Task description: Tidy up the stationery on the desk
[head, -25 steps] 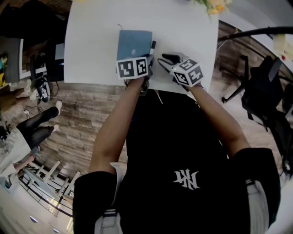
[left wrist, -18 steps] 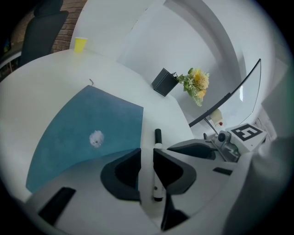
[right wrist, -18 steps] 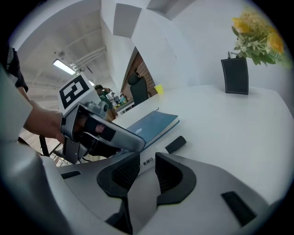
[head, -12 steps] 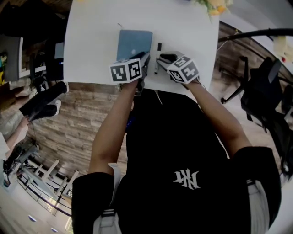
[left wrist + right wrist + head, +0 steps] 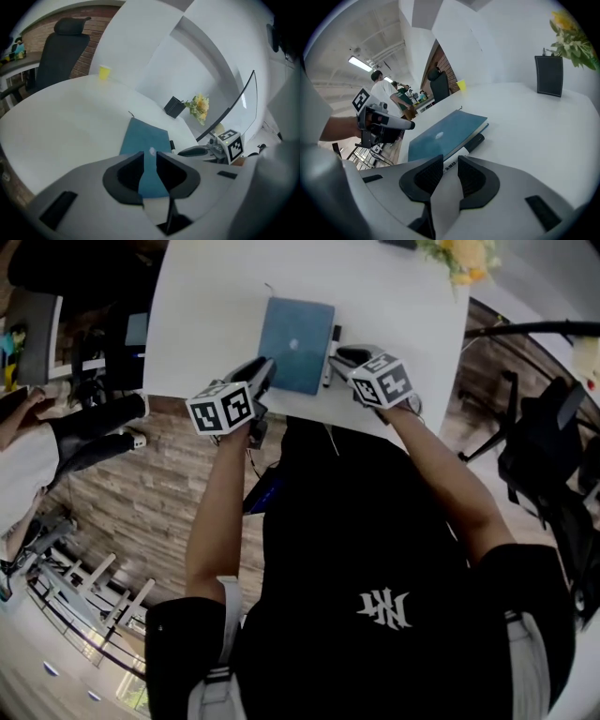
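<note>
A blue notebook (image 5: 296,345) lies flat on the white desk (image 5: 206,324). A black marker with a white label (image 5: 331,357) lies along the notebook's right edge. My right gripper (image 5: 339,356) is at the marker's near end. In the right gripper view the marker (image 5: 465,146) runs into the narrow gap between the jaws, which are shut on it. My left gripper (image 5: 263,369) hovers at the notebook's near left corner. Its jaws are drawn together with nothing in them, and the notebook (image 5: 143,140) shows through the slit.
A black holder (image 5: 549,76) and yellow flowers (image 5: 569,28) stand at the desk's far side, and a yellow cup (image 5: 104,72) sits far left. The desk's near edge is right under both grippers. People (image 5: 56,437) are on the floor to the left, chairs (image 5: 548,446) to the right.
My left gripper moved left, from over the notebook's near edge to its near left corner. My right gripper moved in onto the marker's near end and closed there.
</note>
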`<state>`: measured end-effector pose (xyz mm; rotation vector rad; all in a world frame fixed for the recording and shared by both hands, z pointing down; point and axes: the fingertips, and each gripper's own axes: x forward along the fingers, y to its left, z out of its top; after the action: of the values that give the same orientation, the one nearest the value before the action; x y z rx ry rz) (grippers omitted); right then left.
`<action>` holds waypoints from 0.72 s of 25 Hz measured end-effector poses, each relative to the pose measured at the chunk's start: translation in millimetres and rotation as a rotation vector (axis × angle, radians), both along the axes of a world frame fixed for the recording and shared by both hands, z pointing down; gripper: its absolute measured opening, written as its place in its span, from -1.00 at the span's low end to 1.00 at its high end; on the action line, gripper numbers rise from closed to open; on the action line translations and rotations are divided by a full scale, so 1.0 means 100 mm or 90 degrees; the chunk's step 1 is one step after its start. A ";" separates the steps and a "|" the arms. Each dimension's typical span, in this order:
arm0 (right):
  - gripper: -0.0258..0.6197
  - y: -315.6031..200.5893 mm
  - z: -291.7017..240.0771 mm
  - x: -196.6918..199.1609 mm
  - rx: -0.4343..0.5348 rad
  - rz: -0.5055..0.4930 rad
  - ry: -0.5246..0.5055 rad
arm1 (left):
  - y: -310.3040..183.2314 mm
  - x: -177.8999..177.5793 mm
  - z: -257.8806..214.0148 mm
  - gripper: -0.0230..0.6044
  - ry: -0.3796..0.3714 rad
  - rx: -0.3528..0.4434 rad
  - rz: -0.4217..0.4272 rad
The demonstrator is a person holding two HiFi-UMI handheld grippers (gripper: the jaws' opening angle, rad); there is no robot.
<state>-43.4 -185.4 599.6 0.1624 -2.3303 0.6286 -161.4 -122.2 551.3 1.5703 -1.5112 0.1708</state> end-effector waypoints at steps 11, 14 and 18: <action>-0.56 -0.03 0.00 -0.12 0.004 0.003 -0.005 | 0.34 -0.25 -0.11 -0.69 -0.022 0.054 -0.020; -0.55 -0.07 -0.05 -0.12 0.019 0.013 -0.019 | 0.29 -0.18 -0.17 -0.70 -0.028 0.076 0.005; -0.55 -0.15 -0.26 -0.08 0.058 0.033 -0.051 | 0.20 -0.07 -0.27 -0.72 -0.037 0.097 0.050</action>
<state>-51.3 -200.2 573.5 0.2449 -2.4407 0.5643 -168.2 -101.7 523.8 1.7617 -1.5376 0.1493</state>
